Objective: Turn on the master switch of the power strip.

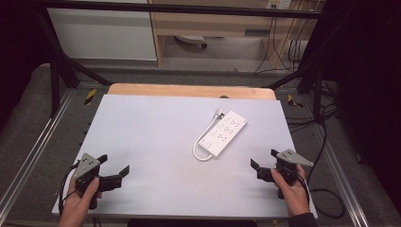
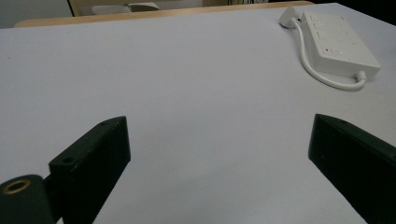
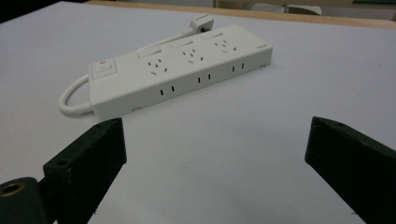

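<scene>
Currently: approach step | left tool (image 1: 115, 164) and right tool (image 1: 263, 159) near edge, jaws wide, empty | power strip (image 1: 222, 133) right of centre on surface (image 1: 151, 142), cord (image 1: 202, 142) looped | next: right tool likely reaches forward.

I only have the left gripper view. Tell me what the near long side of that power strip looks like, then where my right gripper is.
Observer: In the right gripper view, the power strip has pairs of small dark slots along its long side wall, facing the right gripper.
Operator: Give me the right gripper's state.
Observer: Its jaws stand wide apart with nothing between them; in the high view it sits near the table's right front, held by a hand.
Operator: Now say how the strip lies on the table.
Observer: In the high view it lies diagonally, right of centre, its white cable running along its left side.
</scene>
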{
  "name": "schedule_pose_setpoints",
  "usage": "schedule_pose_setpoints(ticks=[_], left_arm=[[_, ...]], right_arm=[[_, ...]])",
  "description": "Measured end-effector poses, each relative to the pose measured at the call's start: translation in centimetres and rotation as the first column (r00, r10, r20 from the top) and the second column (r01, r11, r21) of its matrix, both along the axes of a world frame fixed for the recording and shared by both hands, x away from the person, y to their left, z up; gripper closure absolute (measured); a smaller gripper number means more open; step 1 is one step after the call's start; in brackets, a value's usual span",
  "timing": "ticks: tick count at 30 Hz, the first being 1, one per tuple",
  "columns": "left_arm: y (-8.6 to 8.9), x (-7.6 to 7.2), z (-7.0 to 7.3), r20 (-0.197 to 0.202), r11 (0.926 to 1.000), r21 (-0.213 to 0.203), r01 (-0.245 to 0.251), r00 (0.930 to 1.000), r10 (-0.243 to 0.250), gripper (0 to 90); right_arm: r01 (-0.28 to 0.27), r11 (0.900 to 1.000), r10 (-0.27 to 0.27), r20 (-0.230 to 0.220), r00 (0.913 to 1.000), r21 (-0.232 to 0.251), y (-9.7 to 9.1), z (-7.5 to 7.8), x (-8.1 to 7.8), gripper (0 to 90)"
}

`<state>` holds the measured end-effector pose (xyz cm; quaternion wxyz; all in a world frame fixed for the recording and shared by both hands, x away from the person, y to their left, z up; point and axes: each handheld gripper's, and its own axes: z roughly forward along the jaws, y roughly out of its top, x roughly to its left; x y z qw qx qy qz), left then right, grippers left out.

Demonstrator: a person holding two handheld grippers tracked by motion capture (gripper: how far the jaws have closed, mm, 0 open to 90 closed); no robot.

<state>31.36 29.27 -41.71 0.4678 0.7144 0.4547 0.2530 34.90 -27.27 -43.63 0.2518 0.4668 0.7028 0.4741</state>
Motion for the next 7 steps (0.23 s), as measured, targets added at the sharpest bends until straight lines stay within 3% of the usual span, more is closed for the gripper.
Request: schedule_pose_setpoints(ticks=[7], left_arm=[[-0.1, 0.0, 0.0, 0.002, 1.0, 0.001, 0.002, 1.0, -0.002, 5.6]], right_arm=[[-0.004, 0.9966, -0.001, -0.058, 0.9983, -0.083, 0.9, -1.2, 0.8, 5.7]])
